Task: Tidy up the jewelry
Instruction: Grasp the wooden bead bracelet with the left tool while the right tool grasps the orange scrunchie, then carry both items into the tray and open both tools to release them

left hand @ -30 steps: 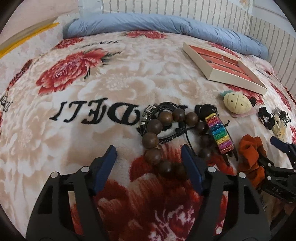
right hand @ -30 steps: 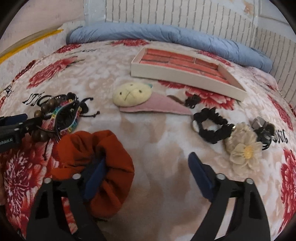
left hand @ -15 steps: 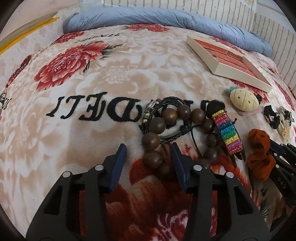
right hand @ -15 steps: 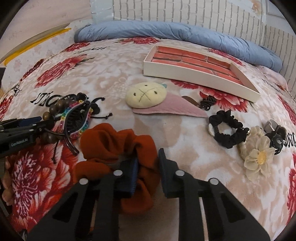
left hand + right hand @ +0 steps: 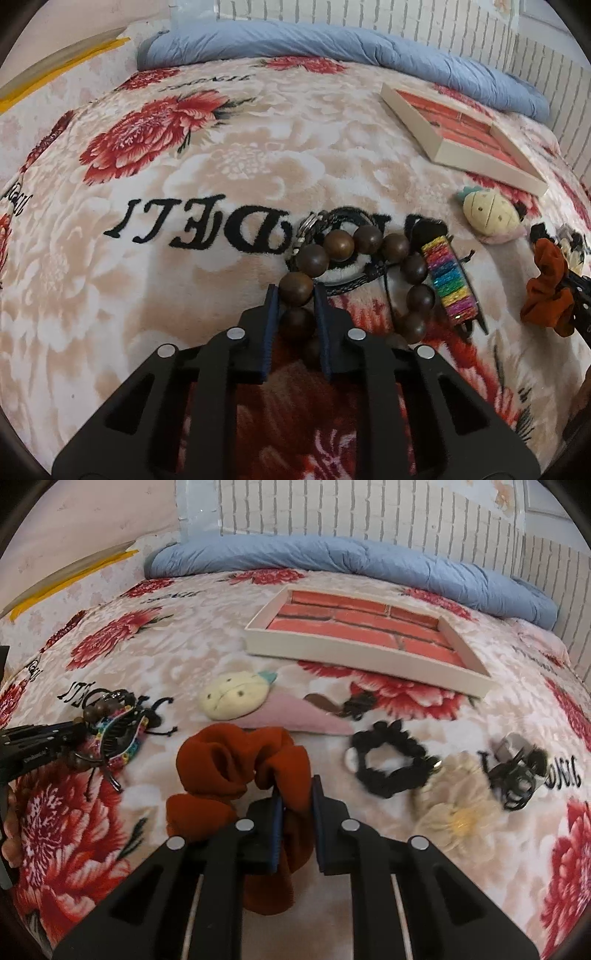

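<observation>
Left wrist view: my left gripper [image 5: 293, 295] is clamped on the brown wooden bead bracelet [image 5: 354, 273], which lies on the floral plush blanket [image 5: 221, 177]. My right gripper [image 5: 297, 794] is pinched tight on the rust-orange fabric scrunchie [image 5: 236, 760]. Grasp step looks done; next, lift both and carry to the shallow white brick-lined tray [image 5: 354, 651].

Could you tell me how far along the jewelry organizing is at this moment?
Nothing is sorted yet: the tray holds no items. In hand, the left gripper is shut on the wooden bead bracelet, and the right gripper is shut on the rust scrunchie. Left on the blanket: the rainbow clip, black scrunchie, cream flower and pineapple clip.
</observation>
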A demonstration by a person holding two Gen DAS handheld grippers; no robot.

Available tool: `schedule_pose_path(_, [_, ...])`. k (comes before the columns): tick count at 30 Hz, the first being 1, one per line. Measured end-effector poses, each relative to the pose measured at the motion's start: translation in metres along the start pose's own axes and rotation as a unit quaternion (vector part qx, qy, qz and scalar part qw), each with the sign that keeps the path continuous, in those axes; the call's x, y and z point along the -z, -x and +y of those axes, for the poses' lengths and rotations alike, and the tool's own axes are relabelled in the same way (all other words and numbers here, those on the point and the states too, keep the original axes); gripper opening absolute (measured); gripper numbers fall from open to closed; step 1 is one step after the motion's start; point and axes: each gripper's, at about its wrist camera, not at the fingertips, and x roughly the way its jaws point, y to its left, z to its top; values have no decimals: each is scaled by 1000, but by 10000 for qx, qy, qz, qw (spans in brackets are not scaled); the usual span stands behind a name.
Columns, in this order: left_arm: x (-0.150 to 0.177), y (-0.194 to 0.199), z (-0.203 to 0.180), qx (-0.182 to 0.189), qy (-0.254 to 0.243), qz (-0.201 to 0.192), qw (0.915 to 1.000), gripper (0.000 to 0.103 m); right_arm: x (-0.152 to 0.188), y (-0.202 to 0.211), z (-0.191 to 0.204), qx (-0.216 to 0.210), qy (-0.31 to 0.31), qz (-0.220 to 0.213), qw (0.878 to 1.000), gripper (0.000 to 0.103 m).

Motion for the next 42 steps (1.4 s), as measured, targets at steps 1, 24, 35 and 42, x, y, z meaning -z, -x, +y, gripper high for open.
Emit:
schedule_pose_path(1, [0, 5, -1, 8, 47, -79, 10000, 18, -1, 2, -3, 34, 48, -49, 10000, 15])
schedule_pose_path(24, [-80, 76, -84, 362, -358, -1189, 9916, 18, -72, 7, -101, -182, -135, -675, 9975, 15])
schedule_pose_path(35, [-153, 38, -132, 583, -335, -1298, 9893, 18, -130, -31, -152, 67, -331, -664, 9972, 15])
schedule_pose_path(42, [-203, -6, -174, 761, -479, -1181, 9889, 18, -163, -77, -174, 228, -427, -517, 9975, 15])
